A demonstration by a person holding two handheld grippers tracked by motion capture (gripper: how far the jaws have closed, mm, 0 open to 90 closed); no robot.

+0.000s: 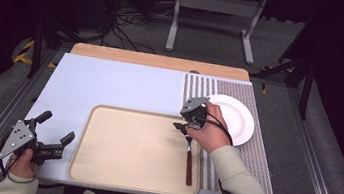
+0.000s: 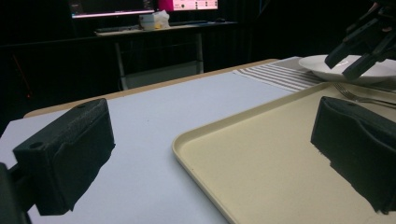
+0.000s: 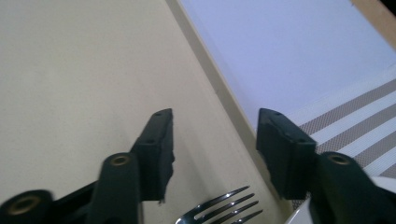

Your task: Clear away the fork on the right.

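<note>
Left tongs (image 1: 69,139): the jaws are standing wide apart with nothing between them. They are hanging over the counter (image 1: 111,84), just outside the tray's left edge.
Tray (image 1: 128,146): it is lying flat to the right of the left tongs and under the right tongs.
Fork (image 1: 189,157): it is lying on the tray along its right side, its prongs just below the right tongs and its dark handle pointing back toward the person.
Right tongs (image 1: 181,127): the jaws are standing apart and holding nothing. The fork's prongs (image 3: 219,207) are sitting free below the gap.
Plate (image 1: 238,118): it is sitting on the striped mat (image 1: 253,153), just to the right of the right tongs.
What could go wrong: the right tongs are sitting very close to the fork's prongs, so a sideways move could be knocking the fork crooked. A swing to the right could be bumping the plate's rim.
</note>
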